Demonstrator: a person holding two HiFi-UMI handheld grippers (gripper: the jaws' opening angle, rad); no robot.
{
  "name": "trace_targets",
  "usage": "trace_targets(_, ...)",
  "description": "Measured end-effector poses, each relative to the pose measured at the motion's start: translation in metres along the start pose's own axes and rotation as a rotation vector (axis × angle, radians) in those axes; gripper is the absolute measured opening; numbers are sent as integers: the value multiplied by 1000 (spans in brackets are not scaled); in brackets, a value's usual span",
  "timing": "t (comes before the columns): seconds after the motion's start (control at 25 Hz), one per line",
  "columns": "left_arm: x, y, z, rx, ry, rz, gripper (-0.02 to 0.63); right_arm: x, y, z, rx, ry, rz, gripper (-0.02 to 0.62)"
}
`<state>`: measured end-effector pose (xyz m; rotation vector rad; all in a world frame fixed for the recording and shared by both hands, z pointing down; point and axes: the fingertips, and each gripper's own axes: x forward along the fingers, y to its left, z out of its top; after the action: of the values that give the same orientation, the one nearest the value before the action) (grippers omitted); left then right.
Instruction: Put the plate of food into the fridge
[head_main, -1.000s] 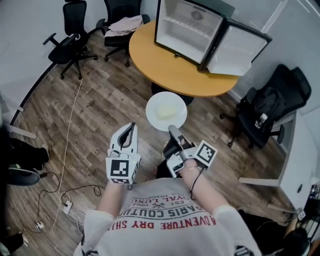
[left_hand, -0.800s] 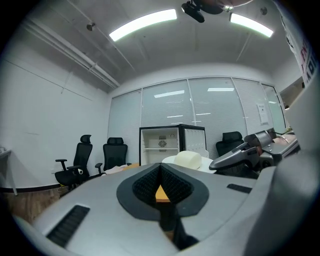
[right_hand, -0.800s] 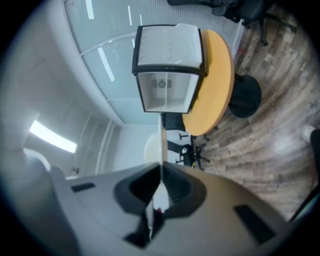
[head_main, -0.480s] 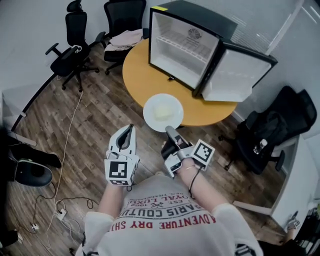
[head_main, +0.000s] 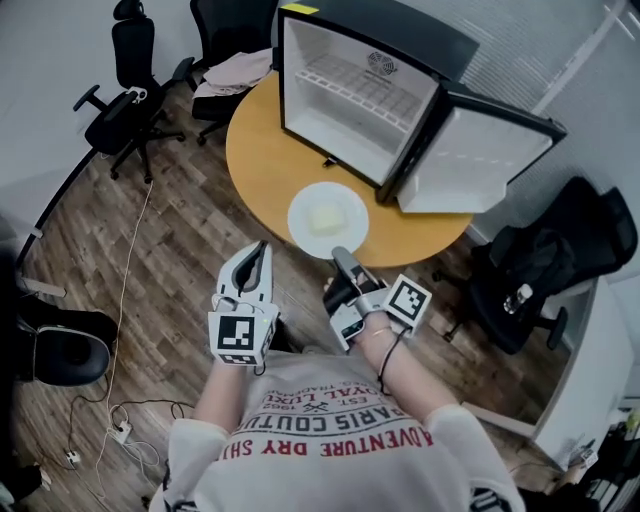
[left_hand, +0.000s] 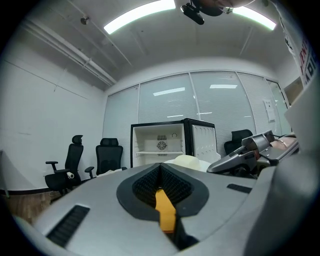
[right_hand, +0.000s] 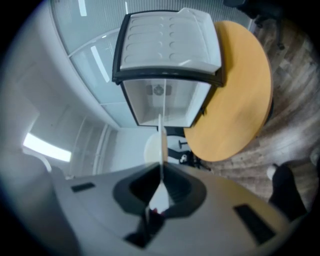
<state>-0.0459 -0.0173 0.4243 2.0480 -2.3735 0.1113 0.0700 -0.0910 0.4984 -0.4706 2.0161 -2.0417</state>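
A white plate with a pale lump of food hangs level over the near edge of the round yellow table. My right gripper is shut on the plate's near rim. In the right gripper view the plate shows edge-on between the jaws. The small fridge stands on the table with its door swung open to the right and its white inside bare. My left gripper is shut and holds nothing, to the left of the plate. From the left gripper view the fridge is straight ahead.
Black office chairs stand at the far left, one with clothes on it. Another black chair stands to the right of the table. A white cable runs across the wooden floor at the left.
The table and fridge have come nearer. The plate, held by the right gripper, now hangs over the table's near edge. Both grippers keep their places side by side.
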Motion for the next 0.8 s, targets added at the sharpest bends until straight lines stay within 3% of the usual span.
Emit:
trace_targets(0.28,73,31,-1,28,-12,-122,34,56,-8,27,5,-82,-18,38)
trace_targets(0.48,136,76,4,24,-21,-242,34,112,0,42,20,-209,-15,38)
trace_targets(0.8,222,94,10,28,-19,-424,34,156,4,85,46,-403,-20,38)
